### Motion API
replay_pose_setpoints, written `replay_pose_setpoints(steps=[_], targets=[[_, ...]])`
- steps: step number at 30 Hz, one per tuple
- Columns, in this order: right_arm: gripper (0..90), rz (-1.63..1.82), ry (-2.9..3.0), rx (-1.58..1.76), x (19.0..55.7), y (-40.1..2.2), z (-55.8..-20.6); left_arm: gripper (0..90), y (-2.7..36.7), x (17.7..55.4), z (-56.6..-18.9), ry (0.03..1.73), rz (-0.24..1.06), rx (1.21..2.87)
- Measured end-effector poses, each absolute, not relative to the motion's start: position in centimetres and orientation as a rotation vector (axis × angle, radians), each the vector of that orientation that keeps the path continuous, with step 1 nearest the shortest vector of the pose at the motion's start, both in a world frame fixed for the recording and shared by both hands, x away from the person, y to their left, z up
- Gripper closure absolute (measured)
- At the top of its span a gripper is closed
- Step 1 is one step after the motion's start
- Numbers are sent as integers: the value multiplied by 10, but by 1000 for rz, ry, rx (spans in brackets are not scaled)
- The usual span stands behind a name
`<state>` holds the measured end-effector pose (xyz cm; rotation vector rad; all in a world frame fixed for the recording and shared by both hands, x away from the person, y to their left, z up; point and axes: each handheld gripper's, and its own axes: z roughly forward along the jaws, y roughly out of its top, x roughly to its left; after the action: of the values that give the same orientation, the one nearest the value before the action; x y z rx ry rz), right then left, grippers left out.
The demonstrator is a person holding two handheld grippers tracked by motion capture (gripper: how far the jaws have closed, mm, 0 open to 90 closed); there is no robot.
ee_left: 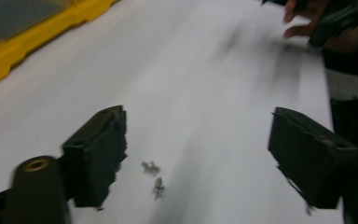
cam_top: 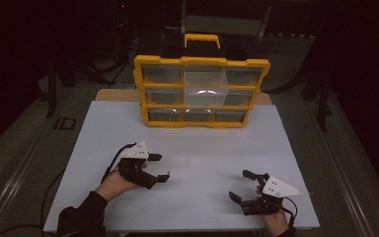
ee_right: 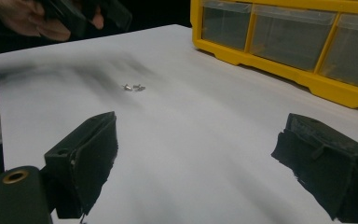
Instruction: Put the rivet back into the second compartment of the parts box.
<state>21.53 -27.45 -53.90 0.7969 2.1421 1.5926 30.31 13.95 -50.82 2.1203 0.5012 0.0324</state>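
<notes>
Both jaws spread wide and empty on left gripper and right gripper, held low over white table, probably to reach two small screws lying between, yellow drawer organizer behind.

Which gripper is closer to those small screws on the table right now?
The left gripper: the two small screws lie on the white table just ahead, between its open jaws. From the right gripper they lie farther off.

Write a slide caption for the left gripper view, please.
Open left tool over two small screws on white table.
</notes>
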Motion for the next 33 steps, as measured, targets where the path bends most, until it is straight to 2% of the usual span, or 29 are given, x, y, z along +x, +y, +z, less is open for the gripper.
replay_pose_setpoints(steps=[5, 6, 7, 14, 30, 33], targets=[[109, 1596, 2142, 799, 215, -275, -539, 368, 141, 305, -523, 524, 25, 2142], [110, 1596, 2142, 799, 215, -275, -539, 368, 142, 306, -530, 538, 20, 2158], [109, 1594, 2145, 798, 216, -275, -539, 423, 142, 307, -533, 539, 15, 2162], [110, 1592, 2150, 798, 216, -275, -540, 563, 139, 308, -548, 545, 42, 2216], [110, 1594, 2159, 803, 216, -274, -540, 694, 129, 312, -565, 556, 64, 2255], [110, 1605, 2153, 811, 216, -275, -540, 745, 129, 312, -565, 554, 55, 2252]])
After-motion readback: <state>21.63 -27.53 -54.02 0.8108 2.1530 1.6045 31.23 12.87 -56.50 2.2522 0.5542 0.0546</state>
